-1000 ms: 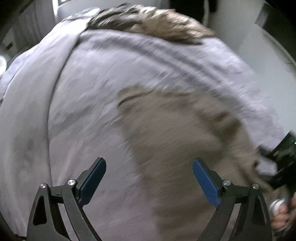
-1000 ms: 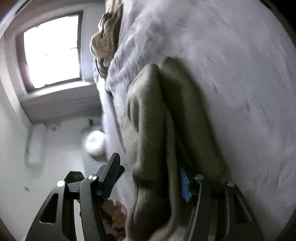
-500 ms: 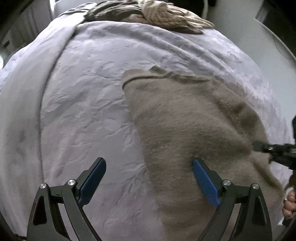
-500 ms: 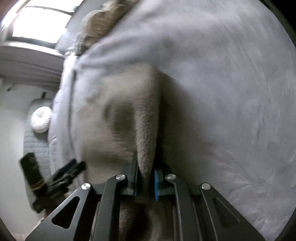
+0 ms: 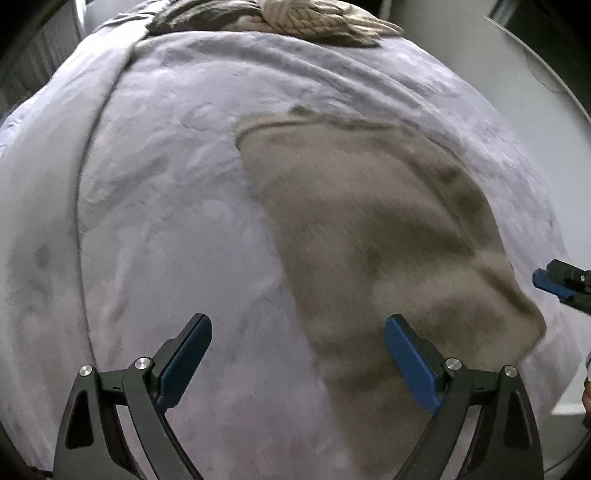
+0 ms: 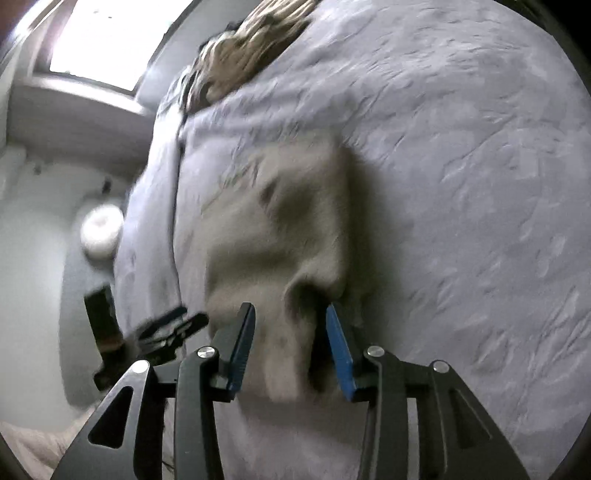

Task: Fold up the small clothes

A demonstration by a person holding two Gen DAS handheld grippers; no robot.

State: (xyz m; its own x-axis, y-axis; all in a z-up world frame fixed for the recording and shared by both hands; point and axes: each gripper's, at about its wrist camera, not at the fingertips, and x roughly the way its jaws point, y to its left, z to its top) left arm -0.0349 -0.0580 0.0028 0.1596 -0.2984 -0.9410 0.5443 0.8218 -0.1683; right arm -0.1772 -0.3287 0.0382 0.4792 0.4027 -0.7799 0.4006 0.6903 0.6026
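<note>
A small beige-brown fleece garment (image 5: pixel 369 236) lies spread on the lilac bedspread (image 5: pixel 166 206). My left gripper (image 5: pixel 297 356) is open above the bed, its right finger over the garment's near edge, holding nothing. My right gripper (image 6: pixel 290 343) is open, its blue pads on either side of a raised fold of the garment (image 6: pixel 280 236), apart from the cloth. The right gripper's tip (image 5: pixel 554 282) shows at the right edge of the left wrist view, beside the garment's corner. The left gripper (image 6: pixel 170 328) shows blurred in the right wrist view.
A pile of knitted cream and dark clothes (image 5: pixel 295 18) lies at the far end of the bed, also in the right wrist view (image 6: pixel 243 51). The bed's right edge drops to a pale floor (image 5: pixel 546 122). A white round object (image 6: pixel 101 232) lies on the floor, a window (image 6: pixel 107 40) beyond.
My right gripper was shut on the garment's fold half a second ago and has opened. The garment has settled flatter on the bed. The left gripper stays open.
</note>
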